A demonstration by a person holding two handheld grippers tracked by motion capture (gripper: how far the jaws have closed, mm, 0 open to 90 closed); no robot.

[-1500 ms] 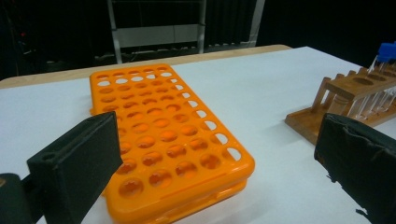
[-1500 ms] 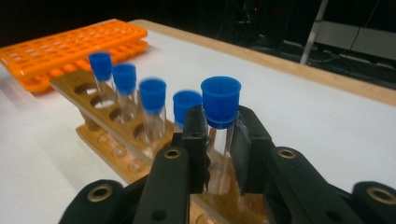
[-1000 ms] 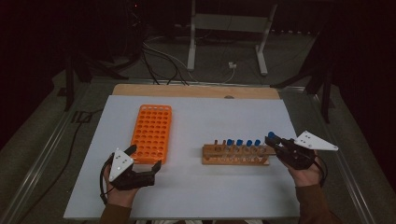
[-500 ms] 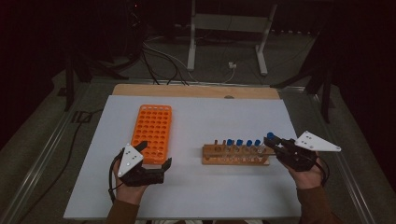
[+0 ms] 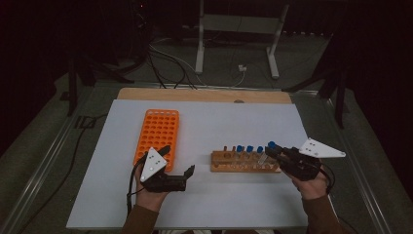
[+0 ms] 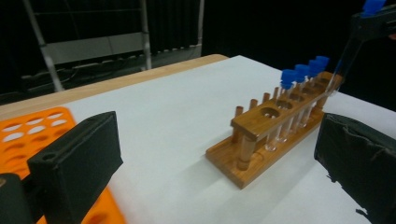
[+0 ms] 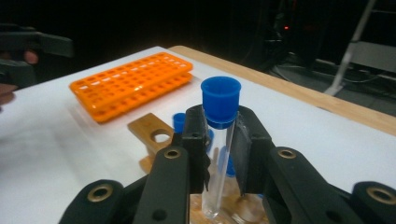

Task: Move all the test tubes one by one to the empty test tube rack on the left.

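Holding One Tube Over the Wooden Rack

Pinching a clear tube with a blue cap (image 7: 220, 140), the right tongs (image 5: 272, 152) sit at the right end of the wooden rack (image 5: 243, 162). The right gripper view shows it best: the two black jaws are squeezed onto the glass just under the cap, and the tube stands almost straight up. Below the jaws you can see the rack top and one round hole. From the high view the tube looks tiny and tilted, and the grip is hard to make out.

The left tongs (image 5: 178, 163) are wide open with nothing in them. In the left gripper view the wooden rack (image 6: 275, 126) sits between and beyond the two jaws, with more blue-capped tubes (image 6: 303, 74) standing in its far holes.

An orange rack (image 5: 158, 134) lies just beside the left tongs, on the far side. Everything rests on the white bench (image 5: 219, 117). Nothing lies between the open tongs and the wooden rack.
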